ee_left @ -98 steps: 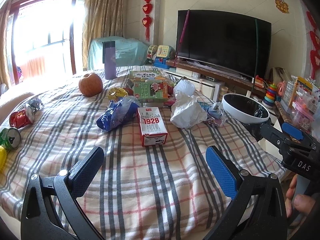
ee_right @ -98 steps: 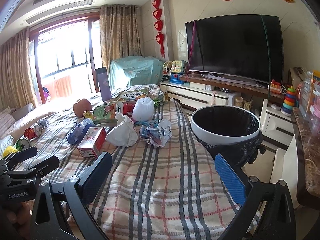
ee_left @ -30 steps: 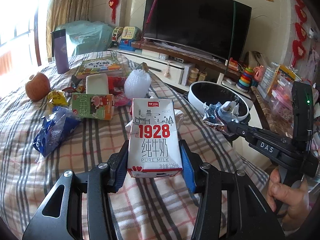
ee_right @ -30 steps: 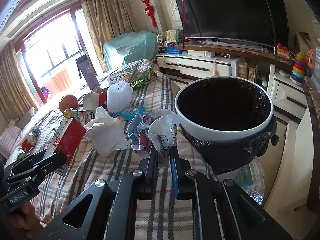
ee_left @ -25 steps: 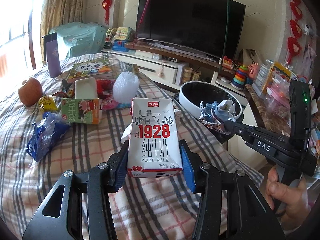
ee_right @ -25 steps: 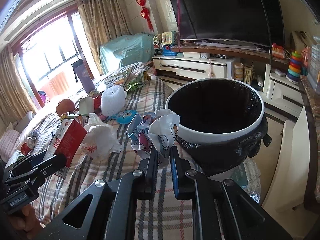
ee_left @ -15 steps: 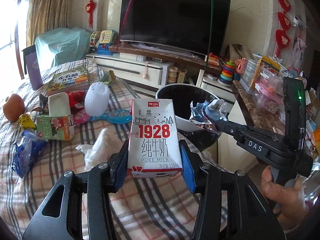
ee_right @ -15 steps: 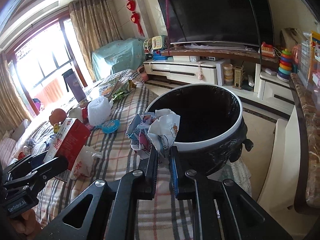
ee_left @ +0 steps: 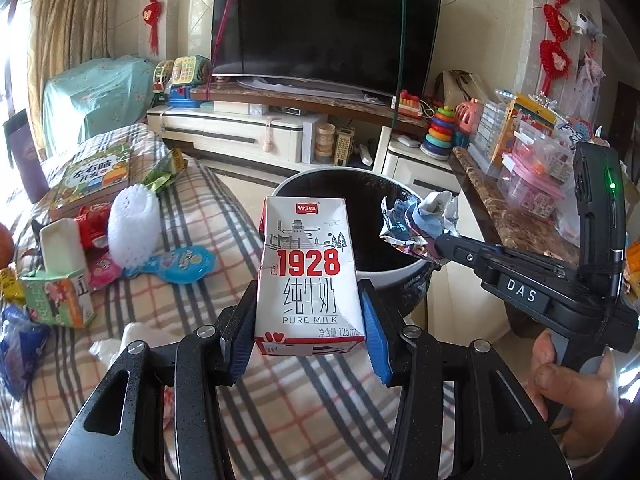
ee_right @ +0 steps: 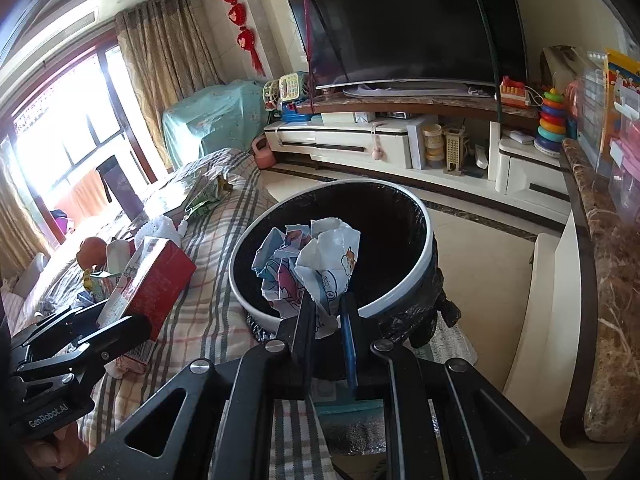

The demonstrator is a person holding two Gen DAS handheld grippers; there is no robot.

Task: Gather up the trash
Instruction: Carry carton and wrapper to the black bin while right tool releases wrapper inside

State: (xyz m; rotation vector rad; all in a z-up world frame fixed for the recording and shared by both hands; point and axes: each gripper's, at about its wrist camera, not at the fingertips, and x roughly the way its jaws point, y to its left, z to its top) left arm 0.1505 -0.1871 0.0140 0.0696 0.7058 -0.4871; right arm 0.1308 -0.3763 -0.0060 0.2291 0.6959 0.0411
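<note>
Left gripper (ee_left: 310,334): fingers clamped on an upright milk carton (ee_left: 309,272), over the plaid-covered bed's edge beside the bin (ee_right: 416,280). Right gripper (ee_right: 328,320): fingers pinched narrow on a crumpled wrapper (ee_right: 308,264), held above the bin's open mouth, near its front rim. Floor clear between bin and TV cabinet (ee_right: 360,140).

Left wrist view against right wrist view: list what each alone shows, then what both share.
Left wrist only: the milk carton's printed front, a blue wrapper on the plaid blanket, the person's hand.
Right wrist only: the bright window and curtains.
Both: trash bin, crumpled wrapper, television, both hand-held grippers.
</note>
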